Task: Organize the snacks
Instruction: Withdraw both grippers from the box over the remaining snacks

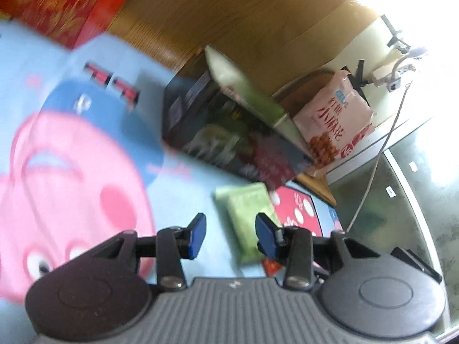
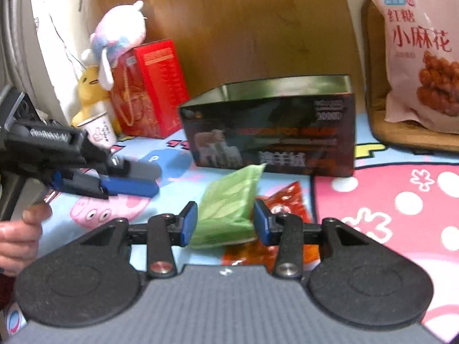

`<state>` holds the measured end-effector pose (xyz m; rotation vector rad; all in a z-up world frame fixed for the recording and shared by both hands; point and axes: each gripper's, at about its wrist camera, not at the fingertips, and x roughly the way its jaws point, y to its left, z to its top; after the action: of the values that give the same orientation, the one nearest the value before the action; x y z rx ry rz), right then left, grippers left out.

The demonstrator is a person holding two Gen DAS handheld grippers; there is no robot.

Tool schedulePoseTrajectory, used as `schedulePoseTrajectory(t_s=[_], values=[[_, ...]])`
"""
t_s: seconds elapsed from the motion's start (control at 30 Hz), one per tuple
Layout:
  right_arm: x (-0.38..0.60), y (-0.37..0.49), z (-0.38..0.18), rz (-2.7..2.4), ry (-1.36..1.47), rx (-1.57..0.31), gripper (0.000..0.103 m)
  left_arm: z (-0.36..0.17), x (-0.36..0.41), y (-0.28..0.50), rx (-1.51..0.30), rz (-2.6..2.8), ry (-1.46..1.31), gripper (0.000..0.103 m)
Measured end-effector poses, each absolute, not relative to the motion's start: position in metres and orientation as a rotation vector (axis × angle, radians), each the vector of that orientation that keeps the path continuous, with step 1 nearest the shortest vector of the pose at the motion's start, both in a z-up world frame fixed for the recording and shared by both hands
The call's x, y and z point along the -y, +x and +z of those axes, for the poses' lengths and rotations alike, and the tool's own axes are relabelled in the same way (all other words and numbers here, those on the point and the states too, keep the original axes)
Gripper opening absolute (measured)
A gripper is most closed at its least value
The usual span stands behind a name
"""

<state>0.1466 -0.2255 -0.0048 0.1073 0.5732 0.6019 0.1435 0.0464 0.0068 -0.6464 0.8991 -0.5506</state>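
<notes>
Right wrist view: the right tool (image 2: 225, 223) has its jaws apart around the green packet (image 2: 226, 200), pads not pressing; the left tool (image 2: 134, 182) is apart and empty. The packet overlaps the orange packet (image 2: 287, 197), so both may get dragged. They lie on a cartoon mat (image 2: 387, 200), before a dark box (image 2: 269, 132) and wooden board (image 2: 243, 23).
</notes>
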Motion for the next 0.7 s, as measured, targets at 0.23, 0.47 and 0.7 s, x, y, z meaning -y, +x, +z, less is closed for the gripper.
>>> schedulePoseTrajectory(t_s=[0.23, 0.47, 0.7], values=[[0.167, 0.098, 0.004, 0.832, -0.071, -0.546, 0.034, 0.009, -0.073, 0.114, -0.854, -0.507, -0.679, 0.041], [0.165, 0.037, 0.002, 0.86, -0.106, -0.468, 0.035, 0.009, -0.094, 0.094, -0.837, -0.487, -0.703, 0.043], [0.212, 0.027, 0.0, 0.662, -0.033, -0.465, 0.052, 0.006, -0.08, 0.067, -0.863, -0.579, -0.675, 0.043]])
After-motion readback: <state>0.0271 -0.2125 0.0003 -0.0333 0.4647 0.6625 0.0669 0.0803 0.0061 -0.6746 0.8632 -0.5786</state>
